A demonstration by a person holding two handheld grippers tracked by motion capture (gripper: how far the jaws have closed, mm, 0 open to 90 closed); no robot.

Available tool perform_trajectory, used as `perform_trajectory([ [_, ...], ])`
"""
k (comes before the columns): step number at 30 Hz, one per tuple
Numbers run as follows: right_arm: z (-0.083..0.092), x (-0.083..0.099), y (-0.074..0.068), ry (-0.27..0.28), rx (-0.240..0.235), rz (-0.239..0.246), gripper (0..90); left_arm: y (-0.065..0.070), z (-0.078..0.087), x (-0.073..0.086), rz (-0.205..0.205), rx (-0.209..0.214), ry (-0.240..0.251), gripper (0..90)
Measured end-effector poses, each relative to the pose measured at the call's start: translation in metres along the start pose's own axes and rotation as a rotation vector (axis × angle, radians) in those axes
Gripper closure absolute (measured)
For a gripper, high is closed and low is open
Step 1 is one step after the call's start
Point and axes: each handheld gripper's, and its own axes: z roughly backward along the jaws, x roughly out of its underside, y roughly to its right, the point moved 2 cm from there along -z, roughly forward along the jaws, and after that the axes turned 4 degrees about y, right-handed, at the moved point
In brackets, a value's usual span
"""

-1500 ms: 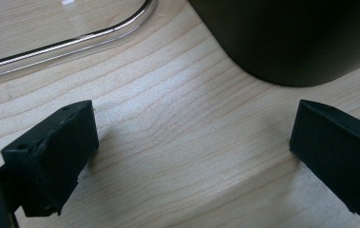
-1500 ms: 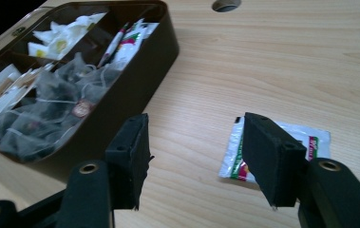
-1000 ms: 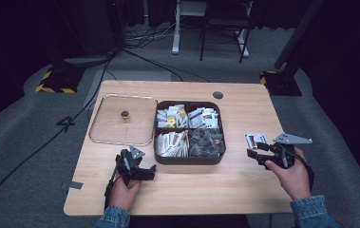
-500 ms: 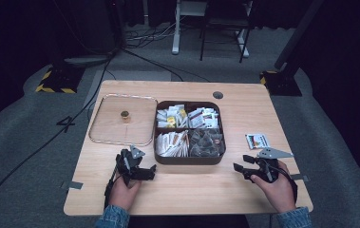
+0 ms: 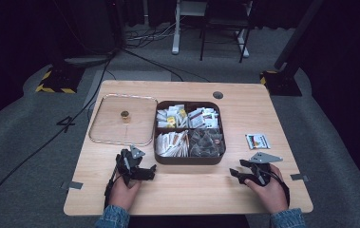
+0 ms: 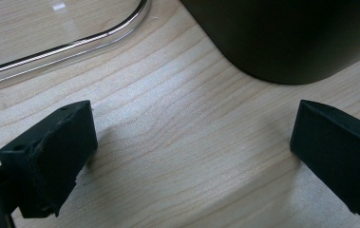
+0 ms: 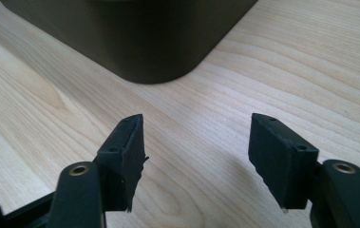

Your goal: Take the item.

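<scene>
The dark brown sachet box [image 5: 189, 159] sits mid-tabletop [image 5: 192, 190], its four compartments packed with tea bags and sachets; its clear lid [image 5: 111, 130] lies flat just left of it, and a lone sachet [image 5: 257, 141] rests to the right. The left gripper [image 5: 142, 172] hovers near the box's near-left corner, jaws wide and empty. The right gripper [image 5: 238, 170], near the near-right corner, has just been opening its jaws, with nothing between them. Both hands look to be parked. If the lid is to go back on, I would pinch its small knob [image 5: 125, 114], lift it level, and line the rims up before lowering.
</scene>
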Motion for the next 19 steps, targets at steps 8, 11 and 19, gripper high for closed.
perform_trajectory([
  [8,-0.008,0.007,-0.001,-0.019,0.04,0.05,22.4,0.0,0.0,0.0,0.0,0.0,0.0,1.9],
  [11,-0.01,0.007,-0.001,-0.022,0.053,0.043,14.2,0.0,0.0,0.0,0.0,0.0,0.001,1.9],
  [19,-0.011,0.007,0.0,-0.03,0.06,0.033,12.7,0.0,0.0,0.0,-0.001,-0.003,-0.001,1.9],
])
